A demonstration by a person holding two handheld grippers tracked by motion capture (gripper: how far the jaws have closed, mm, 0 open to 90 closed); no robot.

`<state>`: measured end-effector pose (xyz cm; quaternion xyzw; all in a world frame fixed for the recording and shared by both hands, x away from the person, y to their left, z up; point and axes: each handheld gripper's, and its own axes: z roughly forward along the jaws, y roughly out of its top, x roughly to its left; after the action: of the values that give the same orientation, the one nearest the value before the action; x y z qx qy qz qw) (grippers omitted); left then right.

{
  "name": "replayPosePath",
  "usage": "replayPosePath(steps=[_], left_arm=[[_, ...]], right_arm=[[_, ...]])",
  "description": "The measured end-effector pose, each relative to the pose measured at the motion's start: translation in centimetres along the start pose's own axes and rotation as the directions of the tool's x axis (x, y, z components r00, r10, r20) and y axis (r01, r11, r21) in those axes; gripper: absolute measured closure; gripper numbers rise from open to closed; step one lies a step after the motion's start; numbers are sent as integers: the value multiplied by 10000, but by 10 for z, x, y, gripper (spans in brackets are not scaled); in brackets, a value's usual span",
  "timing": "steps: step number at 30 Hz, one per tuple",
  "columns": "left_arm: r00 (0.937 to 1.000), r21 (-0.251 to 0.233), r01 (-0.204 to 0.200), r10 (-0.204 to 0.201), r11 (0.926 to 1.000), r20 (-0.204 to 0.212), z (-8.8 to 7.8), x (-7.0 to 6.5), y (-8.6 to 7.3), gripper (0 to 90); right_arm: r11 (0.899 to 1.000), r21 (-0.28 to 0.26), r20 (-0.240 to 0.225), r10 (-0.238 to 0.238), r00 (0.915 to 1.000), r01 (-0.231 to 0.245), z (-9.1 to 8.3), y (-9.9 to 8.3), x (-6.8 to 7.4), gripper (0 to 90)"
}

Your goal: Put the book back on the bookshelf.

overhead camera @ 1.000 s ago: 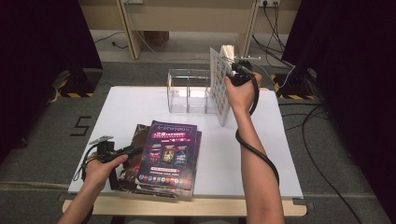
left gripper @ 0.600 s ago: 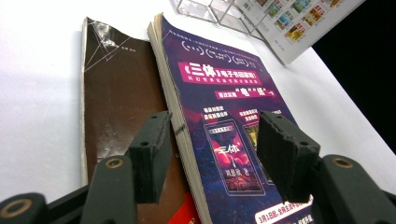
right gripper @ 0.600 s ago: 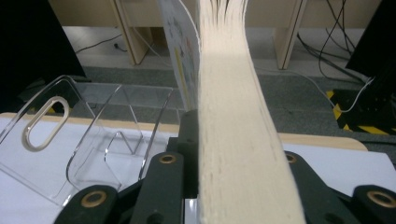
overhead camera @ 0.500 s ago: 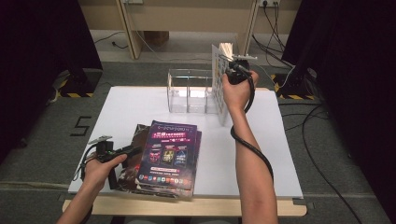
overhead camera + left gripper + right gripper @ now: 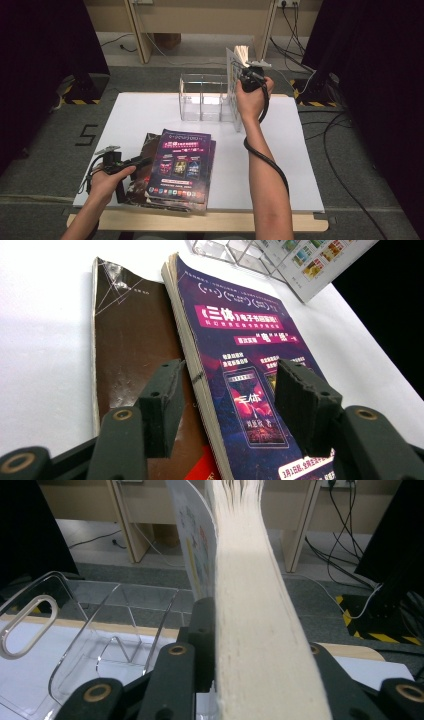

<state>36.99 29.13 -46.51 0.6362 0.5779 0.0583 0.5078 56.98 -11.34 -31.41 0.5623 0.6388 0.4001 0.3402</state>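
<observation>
From the high view, the right gripper (image 5: 248,75) holds a book (image 5: 235,92) upright, just right of the clear rack (image 5: 205,97) at the far side of the table (image 5: 300,165). In the right gripper view, its jaws squeeze the book's (image 5: 250,605) thick page edge; the rack (image 5: 100,630) is left. In the left gripper view, the left gripper (image 5: 225,405) is open around the purple book's (image 5: 240,355) near edge, not pinching.

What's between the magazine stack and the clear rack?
Bare white table, per the high view: nothing lies between the magazine stack and the clear rack.
</observation>
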Motion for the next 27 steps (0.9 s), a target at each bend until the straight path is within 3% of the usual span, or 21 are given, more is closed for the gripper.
replayPosePath(steps=[11,27], left_arm=[[10000,83,-80,80,9999,26,2,-3,-2,442],[9997,81,-211,210,9997,155,5,-8,1,441]], right_arm=[[9992,324,-435,238,9988,-224,-8,-8,-6,664],[9998,173,-509,143,9986,-134,-26,-16,-2,638]])
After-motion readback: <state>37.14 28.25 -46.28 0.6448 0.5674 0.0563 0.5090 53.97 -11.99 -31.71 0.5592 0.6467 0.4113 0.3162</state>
